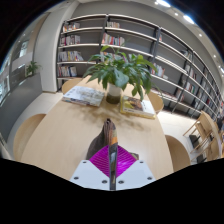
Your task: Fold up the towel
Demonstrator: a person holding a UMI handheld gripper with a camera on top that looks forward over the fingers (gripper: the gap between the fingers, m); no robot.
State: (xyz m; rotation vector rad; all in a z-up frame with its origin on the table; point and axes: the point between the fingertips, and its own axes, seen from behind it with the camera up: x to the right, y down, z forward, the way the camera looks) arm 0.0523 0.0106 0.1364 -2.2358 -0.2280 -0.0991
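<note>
while the gripper (pixel 112 160) hangs over the round pale wooden table (pixel 70 130), its magenta-padded fingers (pixel 103 158) pinch a fold of dark grey cloth towel (pixel 109 135).

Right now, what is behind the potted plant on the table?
Behind the potted plant stand bookshelves full of books. The leaves cover part of the lower shelves. Beside it lies a stack of books. The gripper looks shut, pads together.

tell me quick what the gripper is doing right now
gripper: fingers close together, pinching a dark strip of cloth above the wooden table, likely the towel.
</note>
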